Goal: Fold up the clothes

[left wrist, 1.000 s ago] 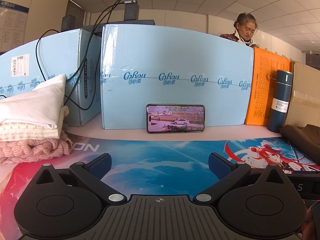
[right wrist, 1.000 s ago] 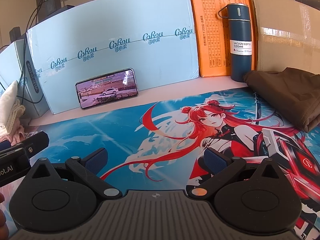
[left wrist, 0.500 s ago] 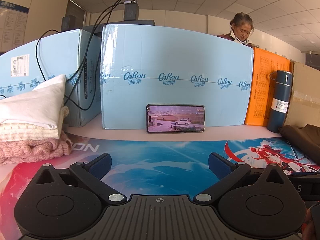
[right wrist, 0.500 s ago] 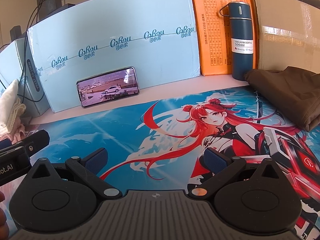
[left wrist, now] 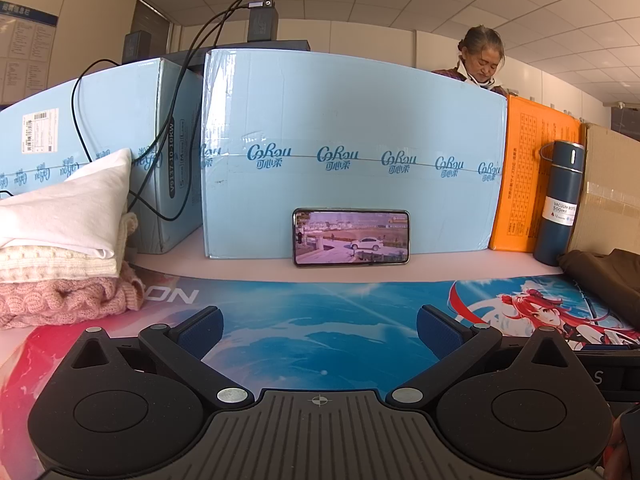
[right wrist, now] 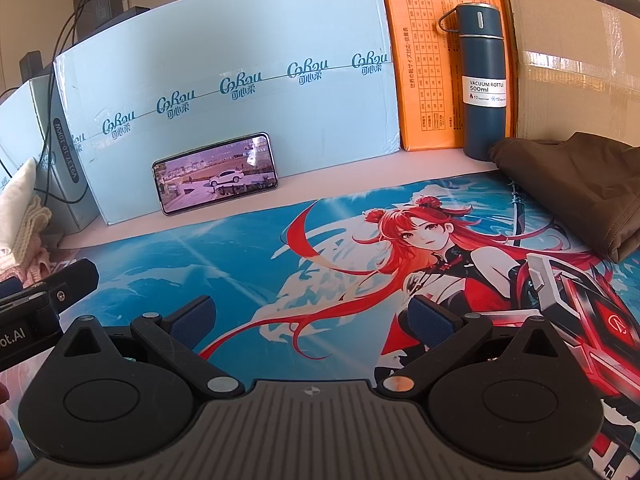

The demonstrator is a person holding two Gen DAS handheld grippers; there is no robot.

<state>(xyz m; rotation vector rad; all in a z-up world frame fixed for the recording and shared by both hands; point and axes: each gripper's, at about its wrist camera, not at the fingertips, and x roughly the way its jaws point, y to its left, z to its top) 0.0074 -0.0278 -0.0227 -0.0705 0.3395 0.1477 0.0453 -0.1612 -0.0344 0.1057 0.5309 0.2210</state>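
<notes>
A brown garment (right wrist: 576, 188) lies crumpled at the right edge of the printed mat (right wrist: 248, 248); its edge also shows in the left wrist view (left wrist: 604, 276). At the left a stack of folded clothes rests: a white piece (left wrist: 68, 208) over a cream knit (left wrist: 60, 264) over a pink knit (left wrist: 64, 300). My left gripper (left wrist: 319, 330) hovers open over the blue part of the mat, nothing between its fingers. My right gripper (right wrist: 312, 318) is open too, above the mat's red-haired figure, well short of the brown garment.
Light blue cartons (left wrist: 352, 152) wall the back, with a phone (left wrist: 351, 237) playing video propped against them. An orange box (right wrist: 424, 68), a blue vacuum bottle (right wrist: 480, 84) and a brown carton (right wrist: 572, 64) stand at the back right. A person (left wrist: 482, 60) stands behind the cartons. Cables (left wrist: 160, 136) hang at left.
The right wrist view has crept slightly forward and down toward the mat. The left gripper has held still. The person behind the cartons has shifted a little.
</notes>
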